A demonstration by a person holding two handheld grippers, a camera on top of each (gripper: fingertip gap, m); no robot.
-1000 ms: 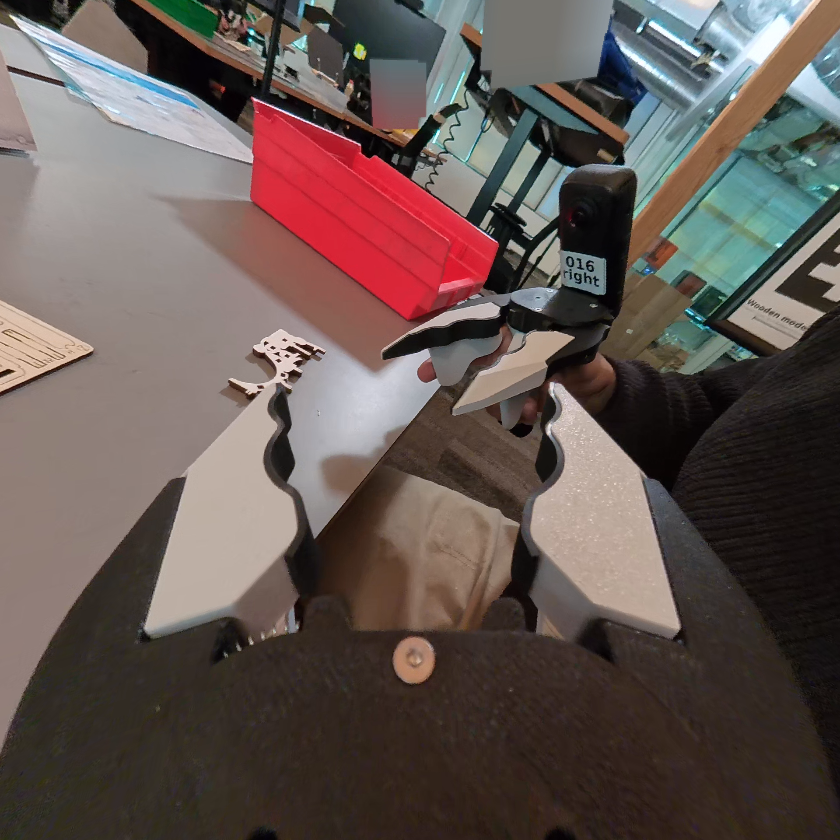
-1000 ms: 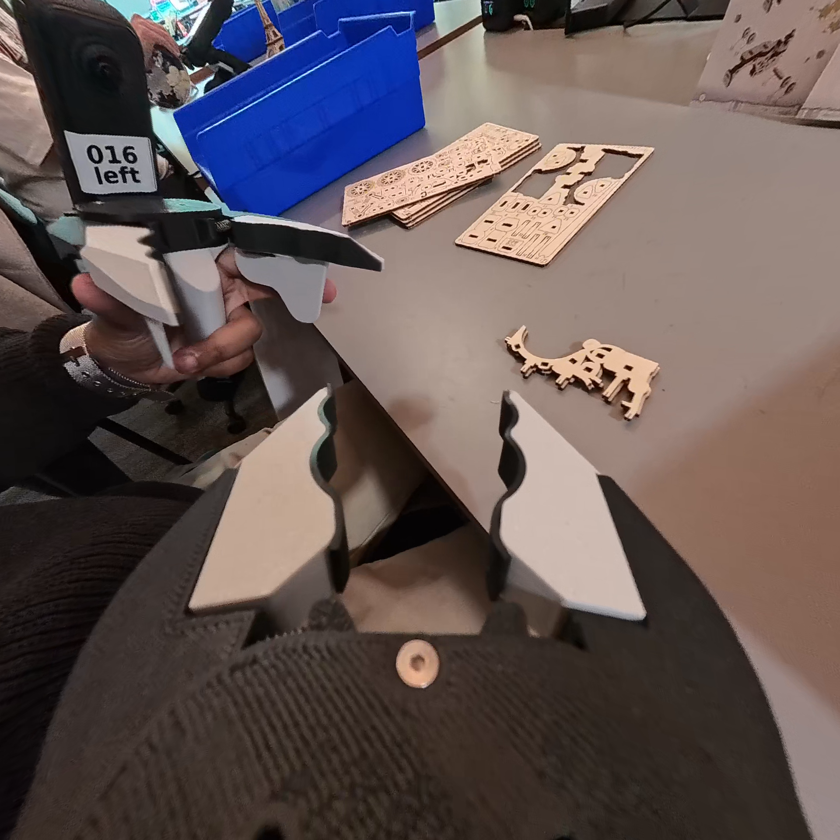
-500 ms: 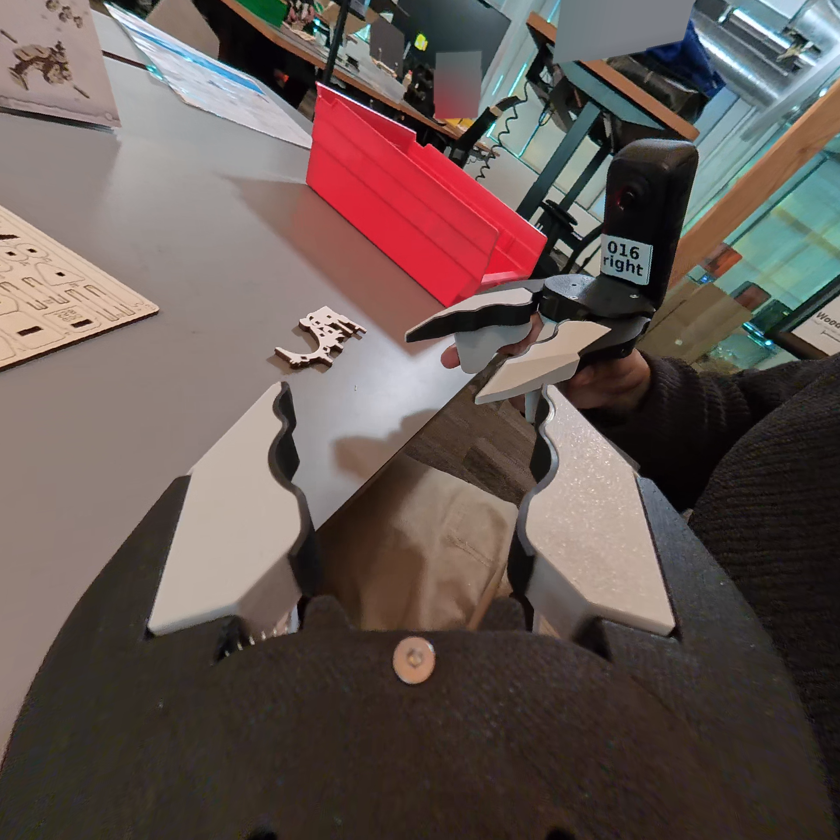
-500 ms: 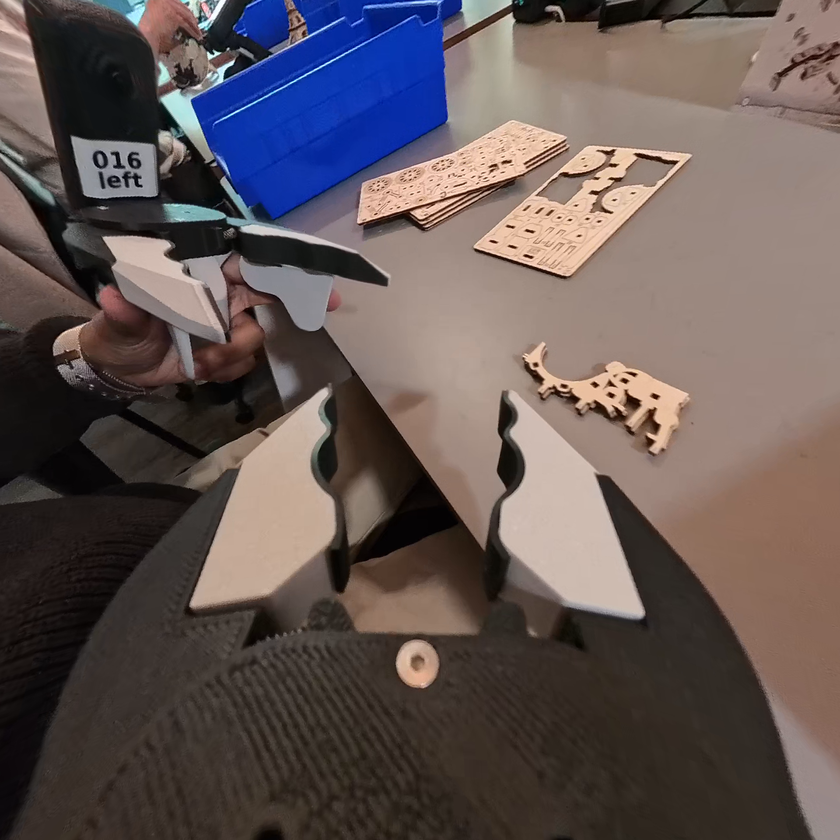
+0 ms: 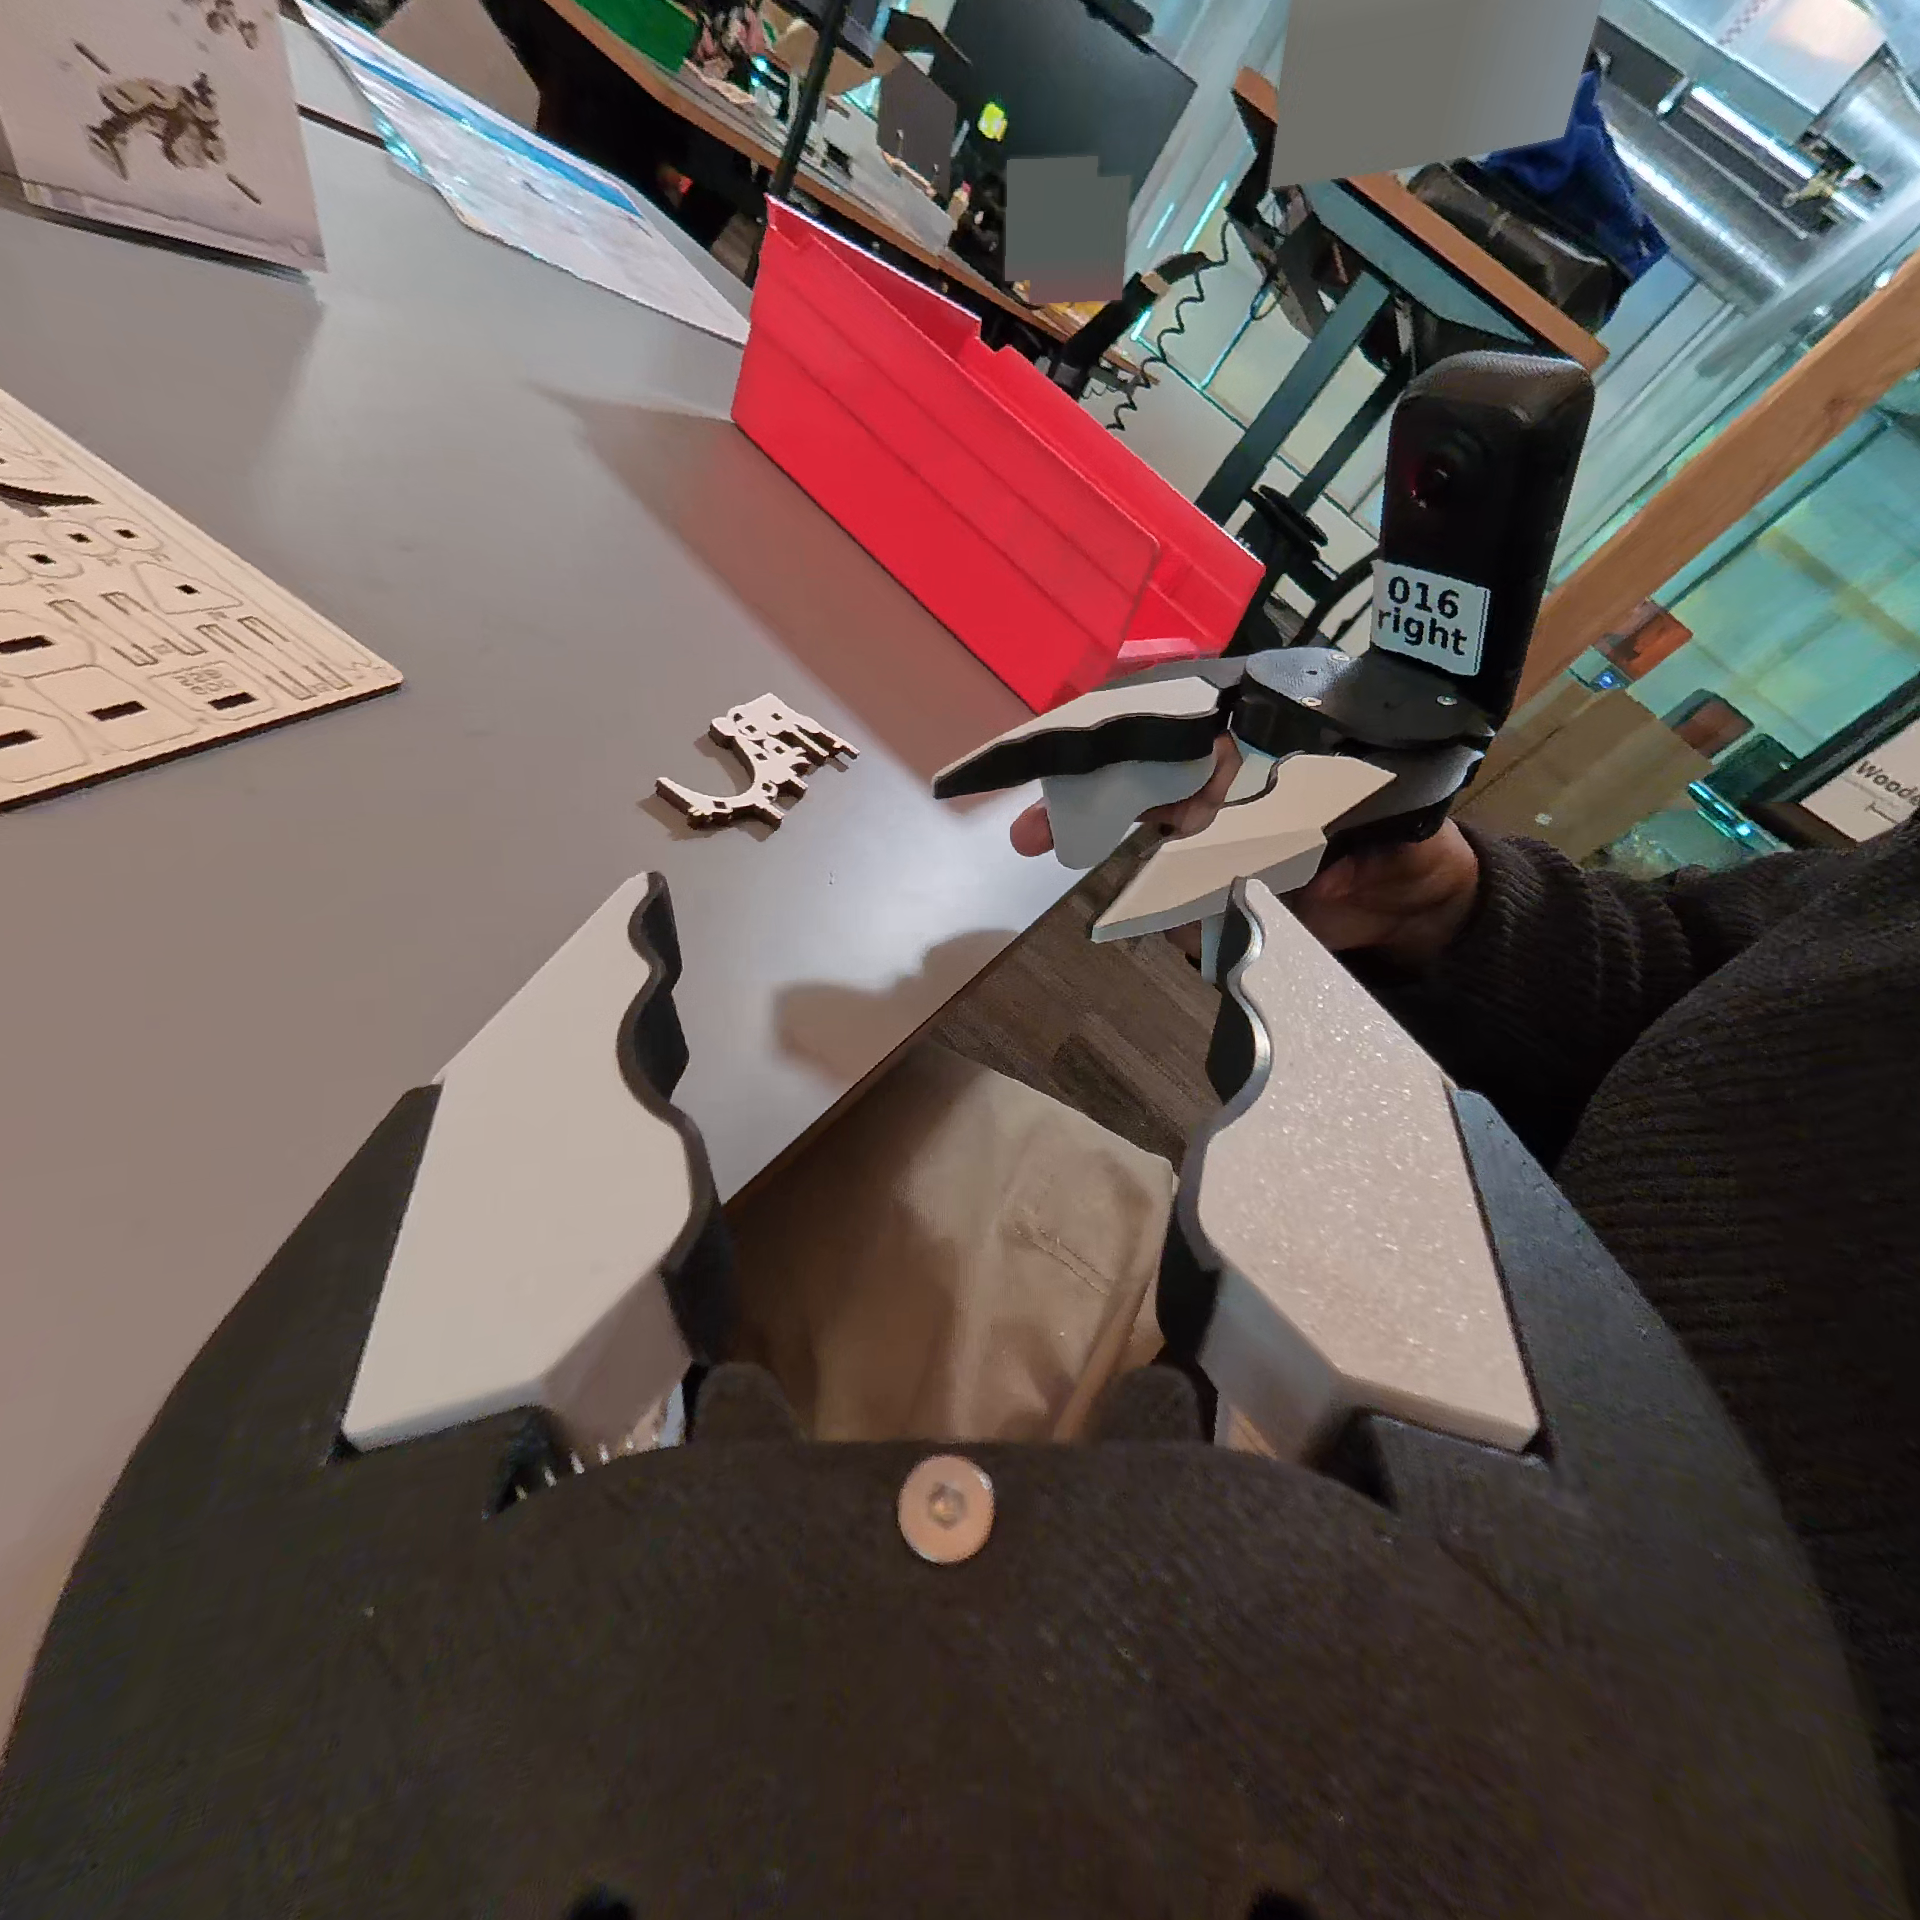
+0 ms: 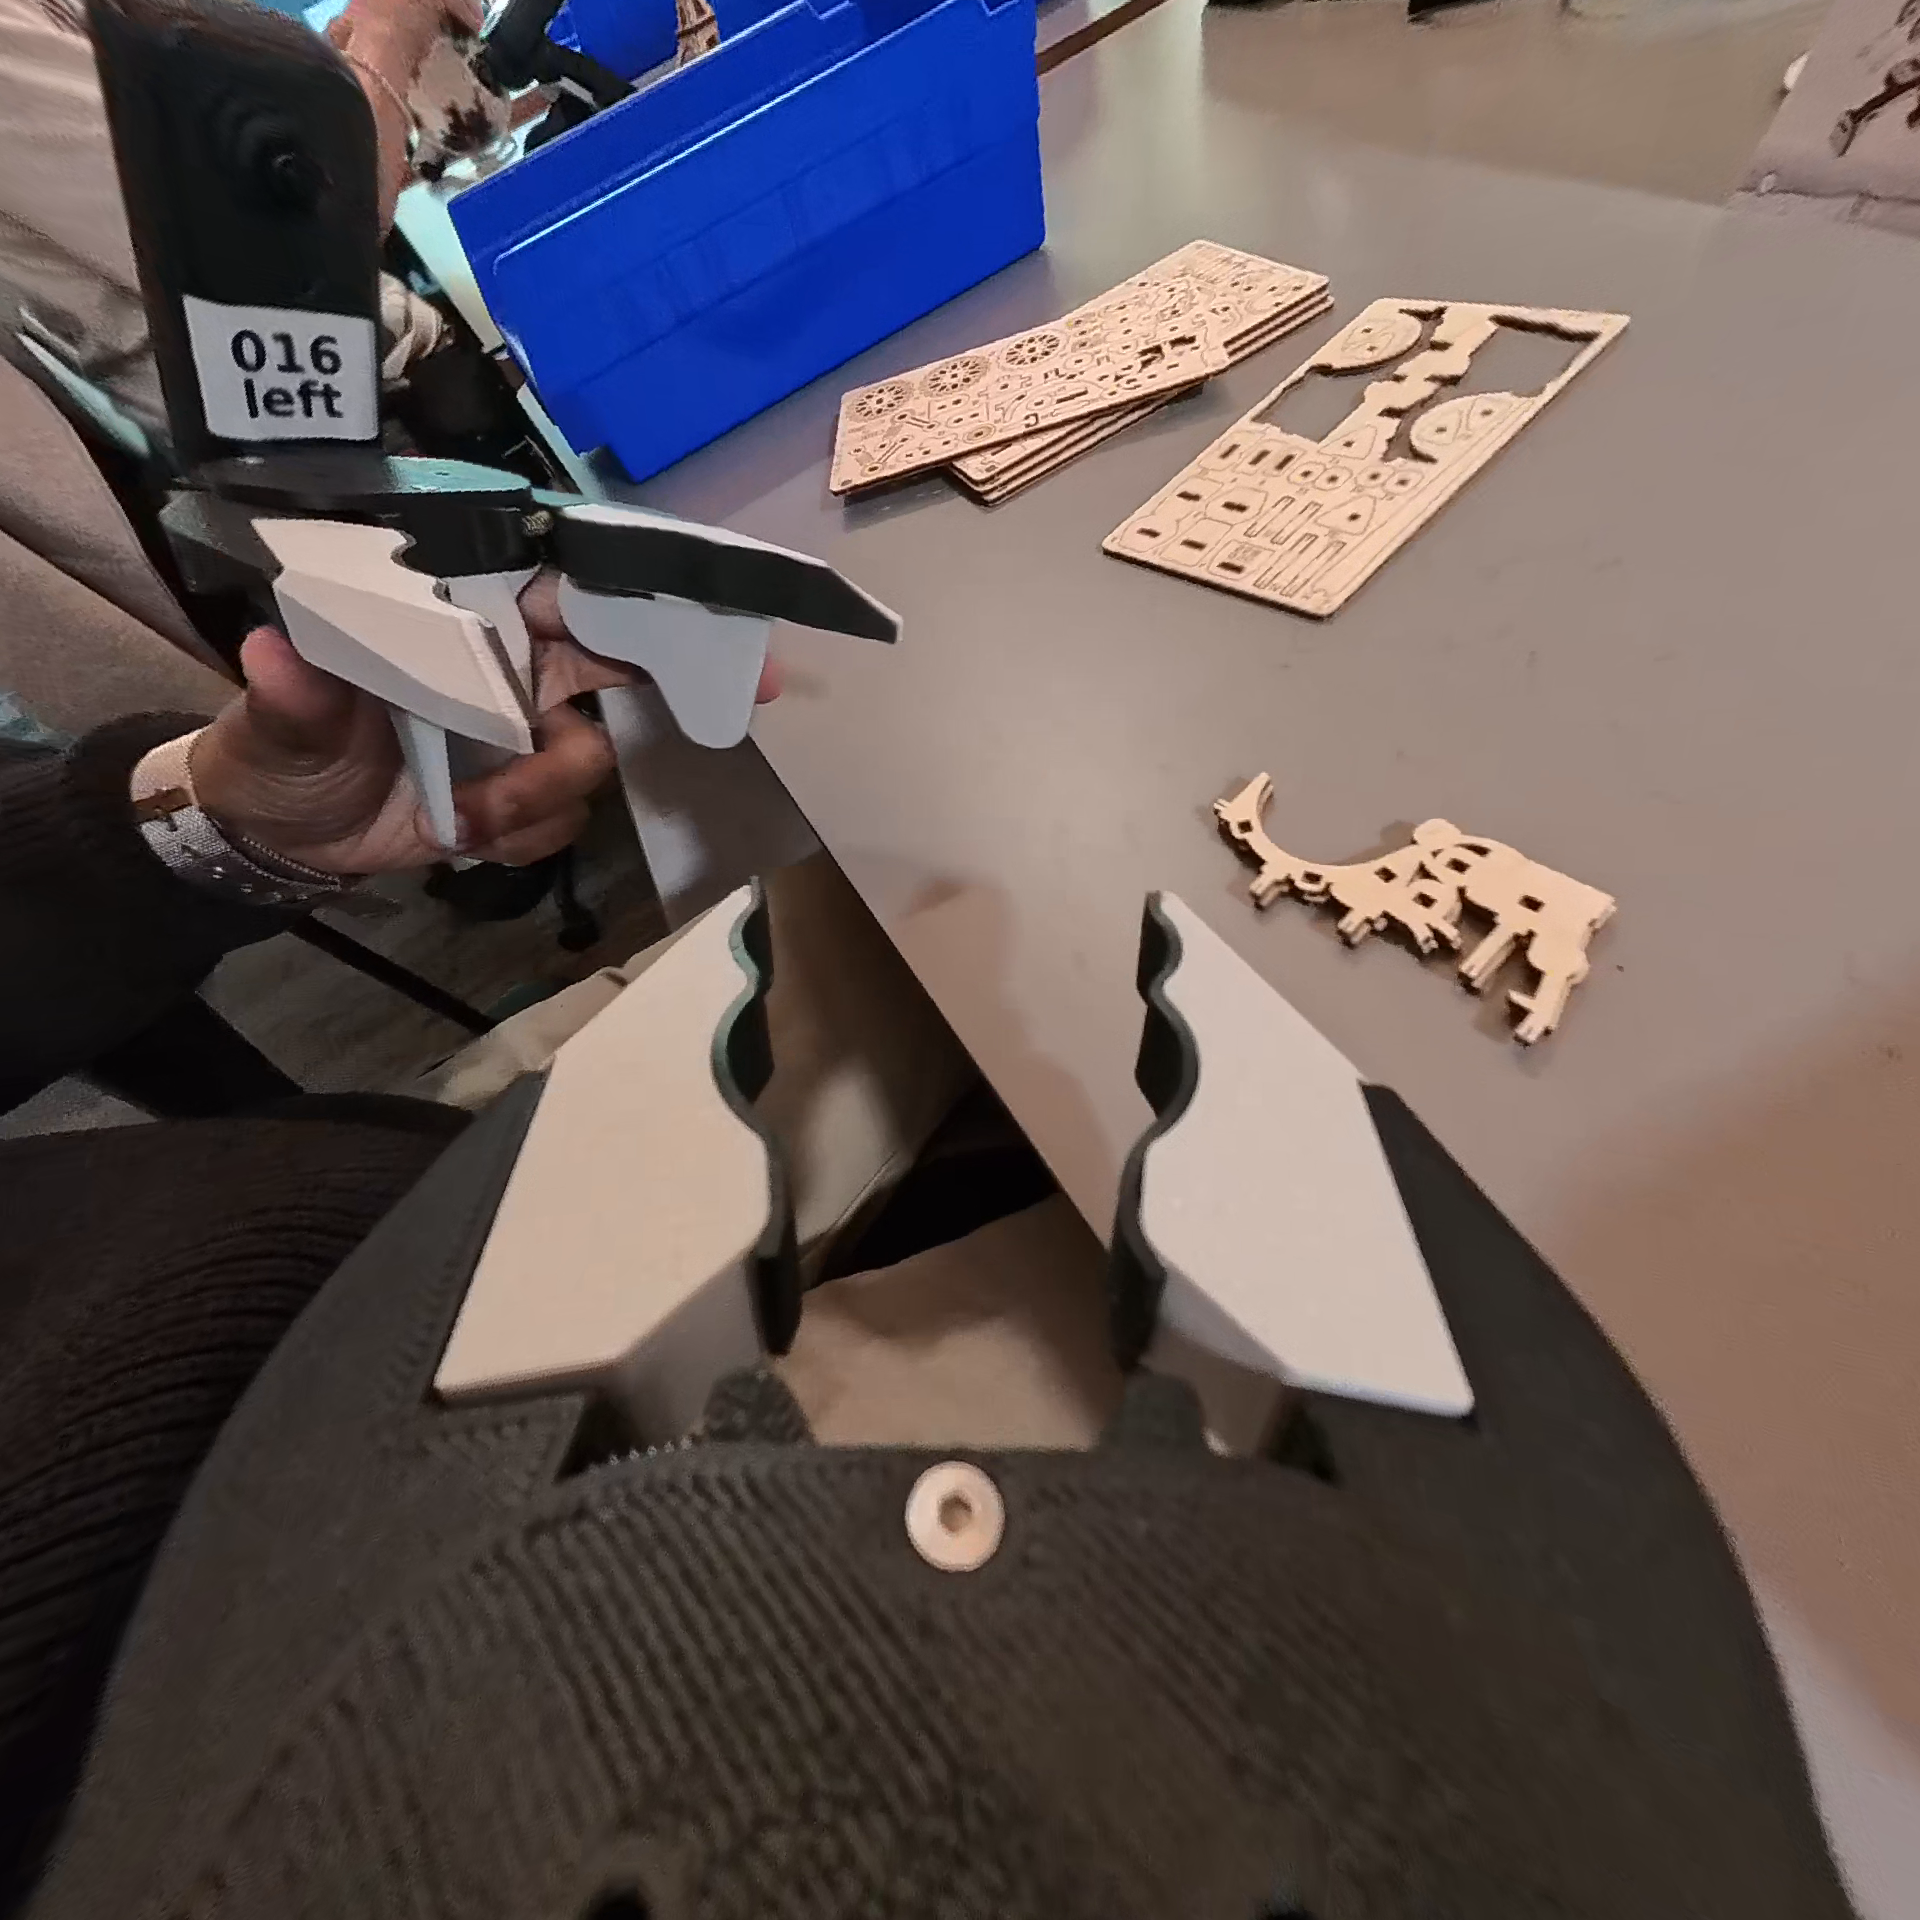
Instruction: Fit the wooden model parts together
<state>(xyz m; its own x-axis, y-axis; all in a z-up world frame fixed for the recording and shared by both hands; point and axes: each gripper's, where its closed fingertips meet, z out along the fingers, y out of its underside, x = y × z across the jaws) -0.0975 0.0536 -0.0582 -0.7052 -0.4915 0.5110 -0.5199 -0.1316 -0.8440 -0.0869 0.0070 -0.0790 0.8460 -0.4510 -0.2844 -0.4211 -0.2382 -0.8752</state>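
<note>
Jaws on both my grippers stand wide apart and grip nothing: left gripper and right gripper hang over the near edge of the table. Just beyond them, flat on the table, lies the loose wooden cutout, untouched. Farther off sit the punched sheet and the stack of sheets, with the blue bin behind and the red bin across. Lying so flat and thin, that cutout may skid or snap if I pinch its edge carelessly. Compared with a second ago, both views sit nearer the table, with more sheet showing.
</note>
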